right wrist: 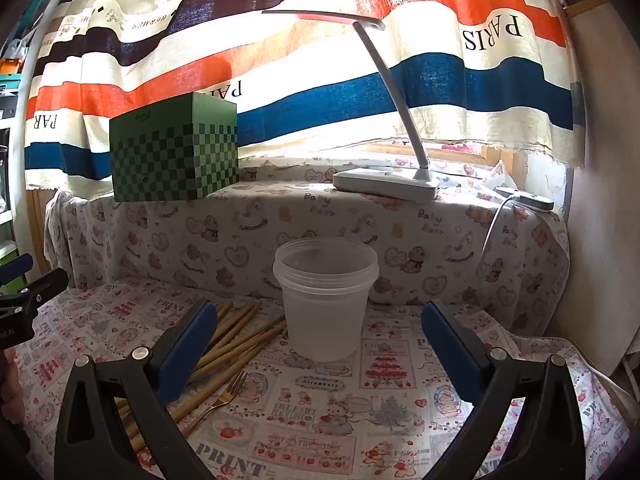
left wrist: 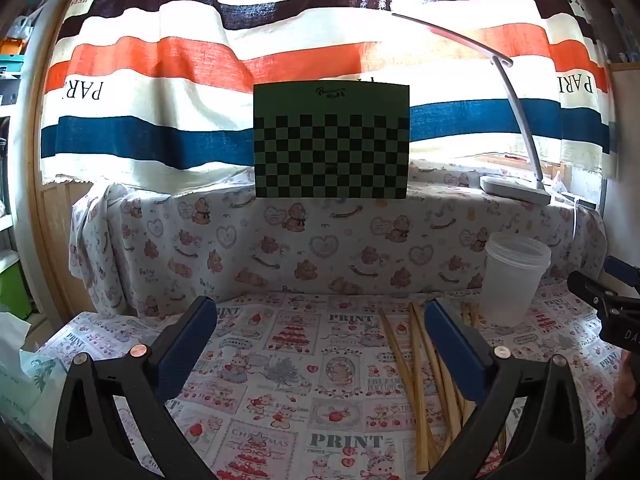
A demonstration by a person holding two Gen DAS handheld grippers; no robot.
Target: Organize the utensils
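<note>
Right wrist view: the right claw is wide open and holds nothing. The bamboo sticks and a fork lie on the worktop, just left of the plastic cup. They lie slanted, pointing towards the cup. The left claw is open and empty too.

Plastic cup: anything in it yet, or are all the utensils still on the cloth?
Nothing looks done: the plastic cup stands empty. Nothing is in hand; the left gripper and right gripper are both open and hold nothing. Left to do: the chopsticks and fork all lie on the tablecloth beside the cup.
</note>
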